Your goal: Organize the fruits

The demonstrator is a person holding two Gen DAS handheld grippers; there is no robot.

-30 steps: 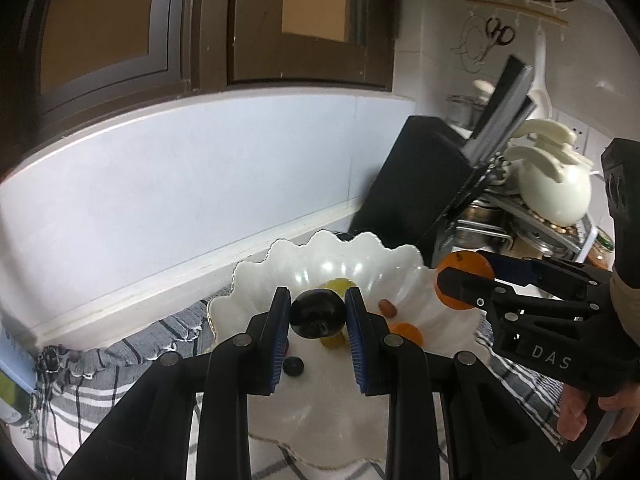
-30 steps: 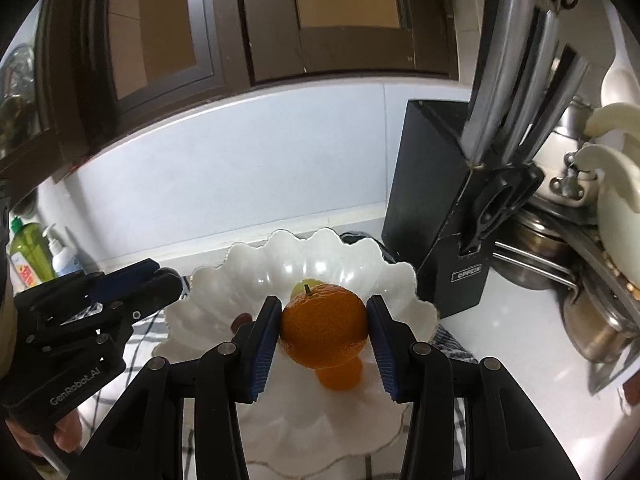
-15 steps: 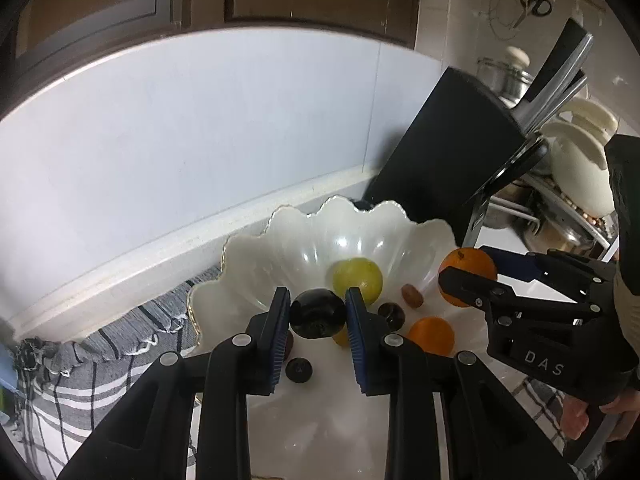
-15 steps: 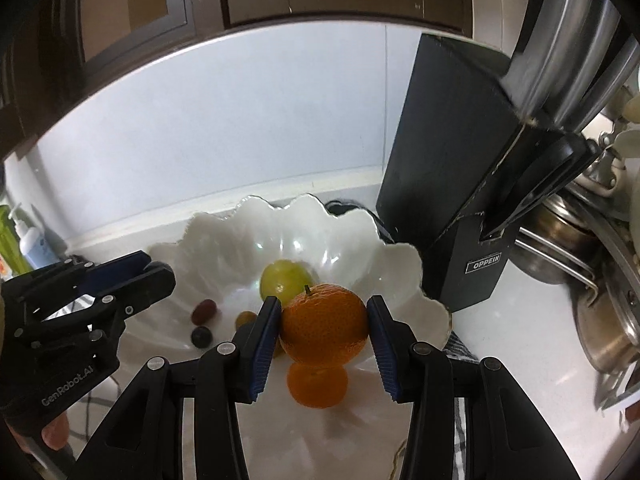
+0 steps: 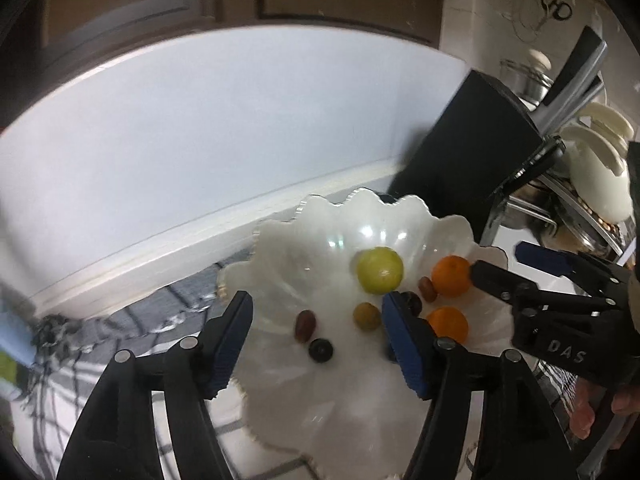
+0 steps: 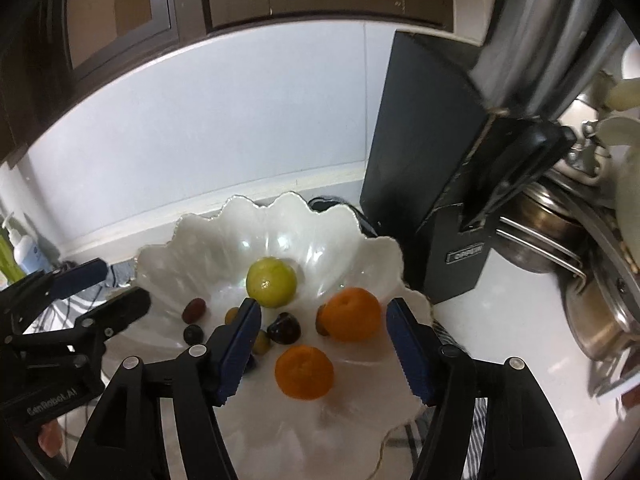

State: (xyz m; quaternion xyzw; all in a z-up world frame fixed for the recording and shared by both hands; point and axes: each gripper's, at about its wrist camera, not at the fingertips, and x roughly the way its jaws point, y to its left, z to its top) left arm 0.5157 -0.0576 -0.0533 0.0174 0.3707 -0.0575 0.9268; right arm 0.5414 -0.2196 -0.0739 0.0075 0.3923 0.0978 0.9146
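Both grippers, left (image 5: 316, 344) and right (image 6: 324, 344), are opening with nothing pinched, and the oranges (image 6: 304, 372), green fruit (image 6: 272, 282) and dark plum (image 6: 284, 328) already sit in the white bowl (image 6: 200, 240), so little seems left.

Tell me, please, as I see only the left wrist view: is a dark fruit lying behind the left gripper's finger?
Observer: Yes. The right wrist view shows a dark plum whole, lying in the bowl beside a small olive fruit.
Operator: Thank you. Does the right gripper hold an orange?
Observer: No. The right gripper has its jaws opening, and its pads stand clear of the upper orange, which lies in the bowl between them.
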